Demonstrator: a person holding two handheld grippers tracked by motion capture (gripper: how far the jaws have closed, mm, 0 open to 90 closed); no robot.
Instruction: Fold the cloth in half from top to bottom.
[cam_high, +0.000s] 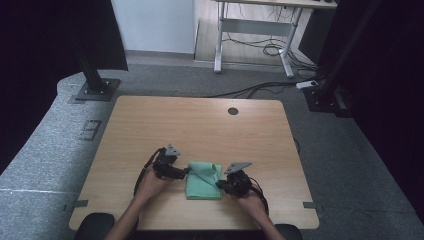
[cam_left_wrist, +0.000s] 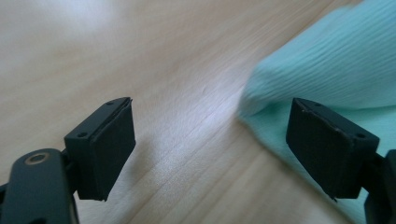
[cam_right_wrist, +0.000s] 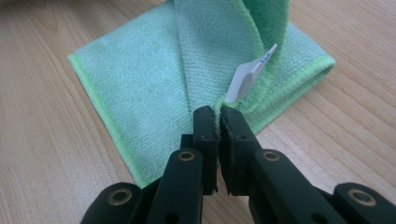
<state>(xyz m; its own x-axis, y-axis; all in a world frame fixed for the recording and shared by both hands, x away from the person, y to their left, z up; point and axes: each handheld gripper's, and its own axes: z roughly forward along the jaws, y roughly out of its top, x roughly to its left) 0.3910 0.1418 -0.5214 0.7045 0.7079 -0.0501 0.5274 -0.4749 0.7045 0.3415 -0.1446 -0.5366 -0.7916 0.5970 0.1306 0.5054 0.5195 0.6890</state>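
Right claw (cam_right_wrist: 219, 116) pinched hem of folded green microfibre cloth (cam_right_wrist: 154, 79), lifting a flap | left claw (cam_left_wrist: 210, 144) spread, nothing between, beside cloth's left edge | cloth lay on light wooden worktop (cam_high: 200, 120), near front.

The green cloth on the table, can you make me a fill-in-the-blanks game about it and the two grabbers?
1. The green cloth lies on a table made of ____.
2. The right gripper is pinching the cloth's ____.
3. The left gripper has its jaws ____, with nothing held between them.
4. A small tag of ____ colour sticks out of the cloth near the right gripper.

Missing words: wood; edge; open; white
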